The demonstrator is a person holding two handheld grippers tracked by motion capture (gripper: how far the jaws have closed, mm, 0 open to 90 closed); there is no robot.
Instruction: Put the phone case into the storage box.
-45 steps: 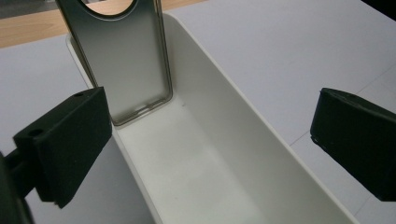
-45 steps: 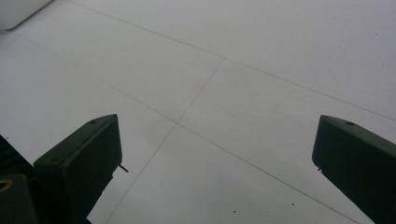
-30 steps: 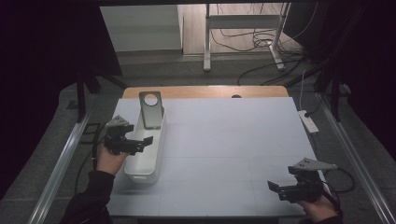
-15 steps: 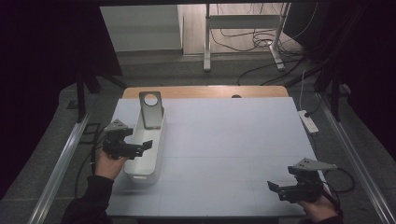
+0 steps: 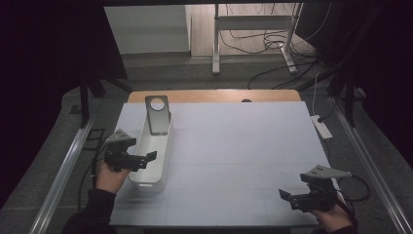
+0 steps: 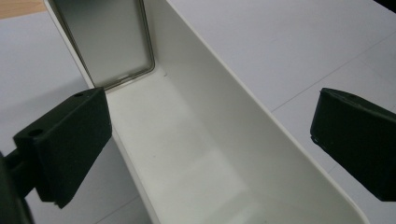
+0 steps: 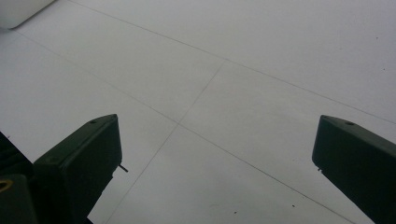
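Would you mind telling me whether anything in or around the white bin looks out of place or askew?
One thing: a grey metal plate with a round hole leans tilted against the far end of the white bin, its top sticking up above the rim. Otherwise the bin looks empty and undamaged, with nothing spilled. The left gripper hovers open over it.

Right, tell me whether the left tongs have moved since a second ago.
Yes. In the high view the left tongs have slid toward the person, along the white tray, away from the metal plate standing at its far end. Tray unmoved.
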